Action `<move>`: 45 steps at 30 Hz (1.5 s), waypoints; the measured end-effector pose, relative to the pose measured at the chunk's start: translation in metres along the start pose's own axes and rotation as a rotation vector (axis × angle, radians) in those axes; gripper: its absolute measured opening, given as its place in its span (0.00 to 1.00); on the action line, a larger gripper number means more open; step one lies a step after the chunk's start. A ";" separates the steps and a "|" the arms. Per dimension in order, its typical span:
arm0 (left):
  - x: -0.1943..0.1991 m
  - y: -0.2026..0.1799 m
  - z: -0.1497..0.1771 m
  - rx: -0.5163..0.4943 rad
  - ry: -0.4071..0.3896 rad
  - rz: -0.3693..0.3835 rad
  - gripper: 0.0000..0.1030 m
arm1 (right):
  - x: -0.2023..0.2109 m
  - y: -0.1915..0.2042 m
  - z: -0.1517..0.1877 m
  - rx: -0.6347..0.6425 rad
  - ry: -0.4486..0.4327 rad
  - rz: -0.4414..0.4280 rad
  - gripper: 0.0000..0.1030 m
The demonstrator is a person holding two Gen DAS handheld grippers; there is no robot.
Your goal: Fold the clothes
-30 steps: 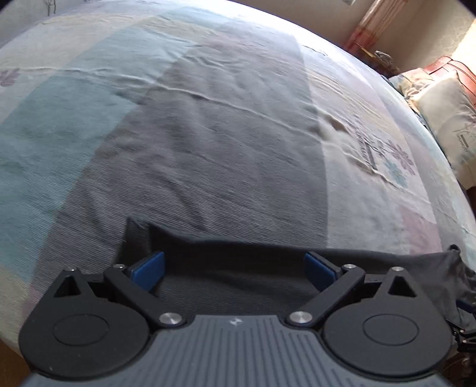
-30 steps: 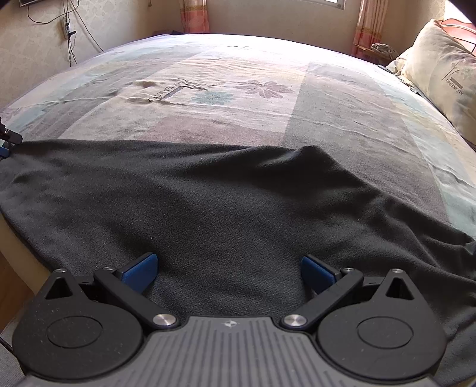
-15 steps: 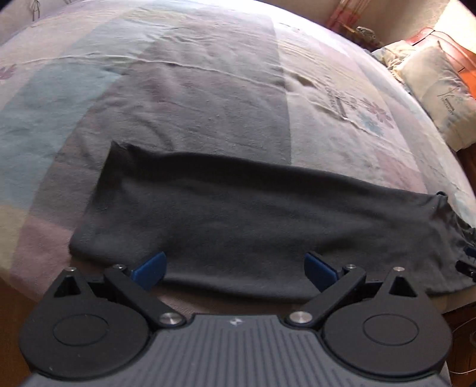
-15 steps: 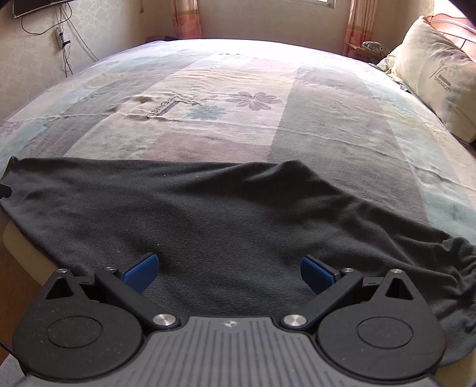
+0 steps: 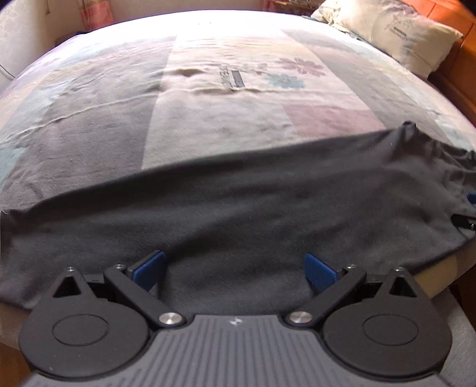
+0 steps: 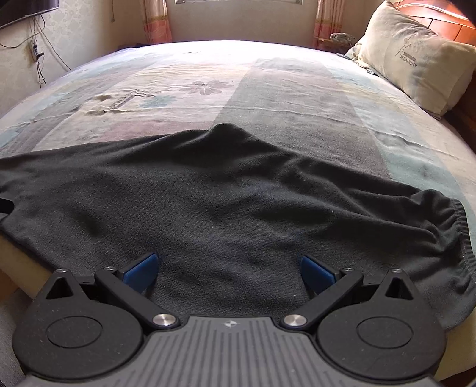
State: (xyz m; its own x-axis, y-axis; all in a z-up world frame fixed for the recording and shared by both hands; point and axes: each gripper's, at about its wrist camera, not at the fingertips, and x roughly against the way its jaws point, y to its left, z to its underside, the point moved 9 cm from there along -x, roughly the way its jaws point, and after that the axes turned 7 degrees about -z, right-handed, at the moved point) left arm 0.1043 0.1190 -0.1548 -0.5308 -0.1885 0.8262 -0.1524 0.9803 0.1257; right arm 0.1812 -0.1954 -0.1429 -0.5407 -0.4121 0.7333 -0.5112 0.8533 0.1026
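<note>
Dark grey trousers (image 6: 226, 196) lie flat across the near edge of the bed, folded lengthwise, with the gathered elastic waistband (image 6: 458, 226) at the right in the right wrist view. The same garment (image 5: 238, 208) runs as a long band across the left wrist view. My left gripper (image 5: 235, 268) is open just above the cloth near the bed's edge, nothing between its blue pads. My right gripper (image 6: 229, 268) is open too, over the waist end of the trousers. Part of the right gripper (image 5: 468, 208) shows at the far right of the left wrist view.
The bed carries a patchwork sheet (image 6: 267, 89) in grey, cream and pale blue blocks with flower prints. A cream pillow (image 6: 416, 56) rests at the right against a wooden headboard (image 6: 440, 23). Curtains and a wall with cables (image 6: 35, 53) stand beyond the bed.
Both grippers have drawn back towards the bed's near edge. The left wrist view has swung to the right, so the whole band of trousers shows now instead of just its edge.
</note>
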 end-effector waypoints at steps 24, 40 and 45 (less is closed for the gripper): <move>-0.015 -0.165 -0.064 -0.104 0.106 0.189 0.98 | 0.003 0.000 0.008 0.037 -0.069 -0.016 1.00; -0.008 -0.192 -0.100 -0.054 0.097 0.186 0.98 | 0.039 -0.035 -0.003 -0.001 -0.159 -0.025 1.00; -0.008 -0.195 -0.097 -0.038 0.123 0.176 0.99 | 0.025 -0.068 0.009 -0.092 -0.093 0.031 1.00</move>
State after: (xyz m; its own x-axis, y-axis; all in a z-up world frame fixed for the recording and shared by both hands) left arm 0.2191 -0.0649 -0.1324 -0.4407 -0.0076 0.8976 -0.0336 0.9994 -0.0081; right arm 0.1970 -0.2664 -0.1376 -0.6171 -0.4096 0.6719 -0.4323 0.8899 0.1454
